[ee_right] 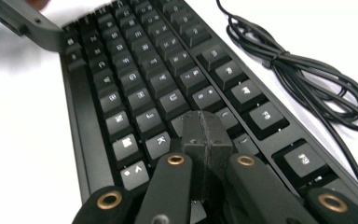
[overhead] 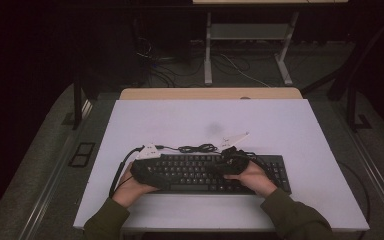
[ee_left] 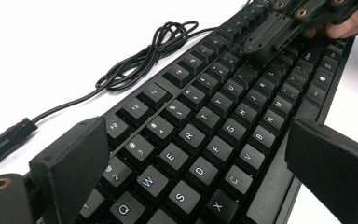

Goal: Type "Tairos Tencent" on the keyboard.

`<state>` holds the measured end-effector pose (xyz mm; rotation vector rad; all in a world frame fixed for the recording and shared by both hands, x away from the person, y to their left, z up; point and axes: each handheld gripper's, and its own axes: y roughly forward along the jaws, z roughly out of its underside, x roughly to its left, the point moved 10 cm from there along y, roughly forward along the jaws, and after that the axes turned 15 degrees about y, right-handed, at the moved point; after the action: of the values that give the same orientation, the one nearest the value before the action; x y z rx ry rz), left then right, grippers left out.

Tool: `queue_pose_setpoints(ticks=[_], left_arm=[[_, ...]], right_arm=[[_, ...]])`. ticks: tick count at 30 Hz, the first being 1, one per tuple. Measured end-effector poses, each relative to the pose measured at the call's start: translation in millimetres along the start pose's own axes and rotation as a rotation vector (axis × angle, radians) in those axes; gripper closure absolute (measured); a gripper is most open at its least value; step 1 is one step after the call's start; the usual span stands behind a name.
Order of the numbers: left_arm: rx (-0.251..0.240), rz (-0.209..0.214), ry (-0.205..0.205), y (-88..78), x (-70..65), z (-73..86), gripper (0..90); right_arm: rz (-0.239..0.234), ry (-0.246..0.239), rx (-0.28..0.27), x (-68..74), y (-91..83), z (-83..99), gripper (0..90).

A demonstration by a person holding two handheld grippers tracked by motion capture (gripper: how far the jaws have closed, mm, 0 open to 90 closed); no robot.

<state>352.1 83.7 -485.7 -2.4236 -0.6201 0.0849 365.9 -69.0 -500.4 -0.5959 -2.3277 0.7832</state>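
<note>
A black keyboard lies on the white table, near its front edge. My left gripper is open, its two jaws wide apart on either side of the keyboard's left end, over the Q-W-E keys. In the high view the left gripper sits over that same end. My right gripper is shut, its joined tips touching the keys of the keyboard near its middle. In the high view the right gripper is above the key rows. Nothing sits between either pair of jaws.
The keyboard's black cable lies bundled just behind it, cable ending in a plug on the table. The cable runs beside the keyboard's far edge. A desk frame and floor cables stand beyond the table.
</note>
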Motion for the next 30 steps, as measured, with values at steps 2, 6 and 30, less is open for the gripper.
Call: queue_pose_setpoints(ticks=[2,6,30], left_arm=[[0.001,0.000,0.000,0.2,-0.2,0.0,5.4],[0.000,0.000,0.000,0.0,-0.1,0.0,5.4],[-0.004,0.002,-0.002,-0.4,-0.4,-0.8,5.7]], right_arm=[[0.001,-0.004,-0.002,0.2,-0.8,-0.4,89.0],[-0.004,-0.001,-0.010,1.8,-3.2,-2.0,89.0],[-0.015,-0.006,-0.109,5.8,-20.4,-15.0,43.3]])
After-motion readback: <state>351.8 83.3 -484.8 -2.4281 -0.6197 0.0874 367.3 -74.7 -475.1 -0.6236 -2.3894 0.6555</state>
